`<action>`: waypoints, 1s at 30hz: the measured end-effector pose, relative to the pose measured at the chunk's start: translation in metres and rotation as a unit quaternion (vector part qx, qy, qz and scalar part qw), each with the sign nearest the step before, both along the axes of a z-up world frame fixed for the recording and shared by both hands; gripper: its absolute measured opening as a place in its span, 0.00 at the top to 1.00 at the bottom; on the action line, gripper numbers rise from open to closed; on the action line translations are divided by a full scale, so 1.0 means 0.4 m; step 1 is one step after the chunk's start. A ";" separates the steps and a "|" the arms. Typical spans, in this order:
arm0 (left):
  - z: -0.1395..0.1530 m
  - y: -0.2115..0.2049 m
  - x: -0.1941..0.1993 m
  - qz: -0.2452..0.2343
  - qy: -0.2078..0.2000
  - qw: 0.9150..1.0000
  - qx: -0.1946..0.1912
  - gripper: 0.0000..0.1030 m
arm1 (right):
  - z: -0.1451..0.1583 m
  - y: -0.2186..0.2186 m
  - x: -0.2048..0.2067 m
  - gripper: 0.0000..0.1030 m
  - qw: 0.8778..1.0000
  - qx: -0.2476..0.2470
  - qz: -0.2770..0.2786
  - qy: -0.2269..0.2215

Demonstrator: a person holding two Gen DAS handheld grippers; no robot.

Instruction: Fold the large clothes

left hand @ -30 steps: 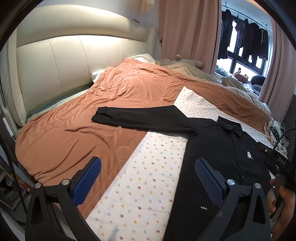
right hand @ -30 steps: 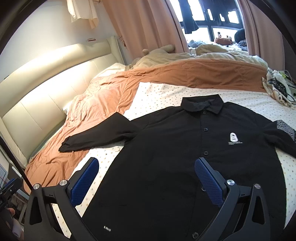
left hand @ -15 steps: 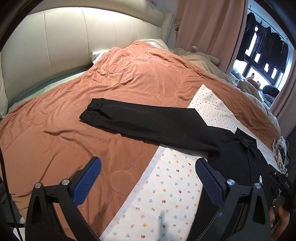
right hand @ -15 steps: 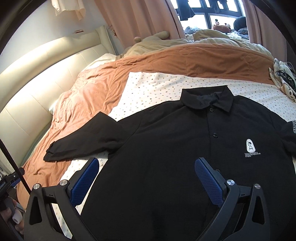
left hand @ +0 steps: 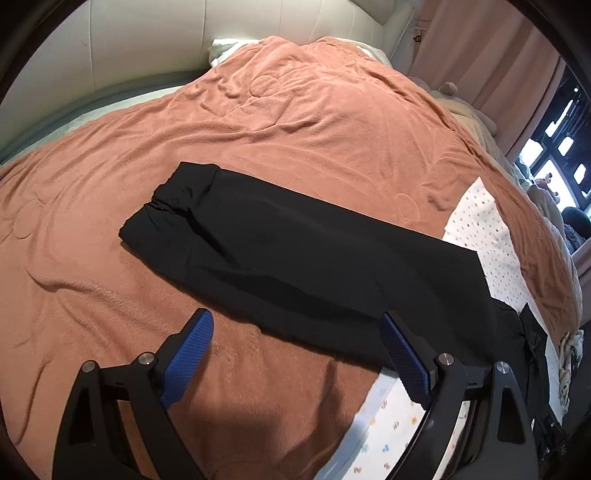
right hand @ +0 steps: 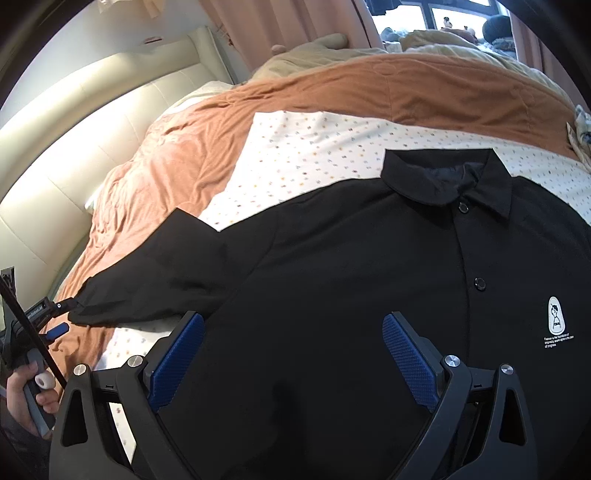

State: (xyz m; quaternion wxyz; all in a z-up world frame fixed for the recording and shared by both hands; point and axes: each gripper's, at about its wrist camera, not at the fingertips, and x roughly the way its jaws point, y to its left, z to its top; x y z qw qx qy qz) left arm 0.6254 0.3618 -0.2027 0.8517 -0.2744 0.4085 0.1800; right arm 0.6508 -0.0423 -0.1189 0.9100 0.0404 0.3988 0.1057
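Observation:
A black long-sleeved shirt [right hand: 351,266] lies flat, front up, on the bed, with its collar [right hand: 447,181] toward the far side and a small white logo [right hand: 556,319] on the chest. Its left sleeve [left hand: 295,251] stretches out over the orange blanket, cuff [left hand: 173,203] at the far left. My left gripper [left hand: 295,350] is open and empty, low over the near edge of the sleeve. My right gripper [right hand: 291,350] is open and empty, low over the shirt's body. The left gripper also shows at the sleeve's cuff in the right wrist view [right hand: 55,317].
An orange blanket [left hand: 295,122] covers most of the bed. A white dotted sheet [right hand: 314,151] lies under the shirt. A cream padded headboard [right hand: 74,122] stands on the left. Pink curtains [right hand: 295,22], a window and beige bedding [right hand: 424,44] are beyond.
My left gripper has moved left and down toward the sleeve. My right gripper has moved closer and lower over the shirt's body. Both stayed open.

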 end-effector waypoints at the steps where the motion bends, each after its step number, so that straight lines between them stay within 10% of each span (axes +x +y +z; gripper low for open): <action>1: -0.015 0.009 0.013 0.005 0.010 1.000 -0.003 0.10 | -0.007 -0.004 0.008 0.08 1.000 0.000 -0.003 0.004; 7: -0.085 0.049 0.060 0.042 0.075 0.996 0.037 0.28 | -0.049 -0.022 0.049 0.36 0.999 0.006 -0.020 0.031; 12: -0.056 0.063 0.058 0.039 0.078 0.994 0.066 0.88 | -0.042 -0.005 0.054 0.37 0.999 0.028 -0.007 0.027; 21: 0.191 0.001 0.046 0.000 0.008 0.996 0.088 0.95 | -0.129 0.024 0.124 0.37 0.959 0.260 0.046 0.098; 30: 0.450 -0.189 0.050 -0.078 -0.067 0.988 0.117 0.95 | -0.201 -0.004 0.173 0.37 0.941 0.303 0.049 0.144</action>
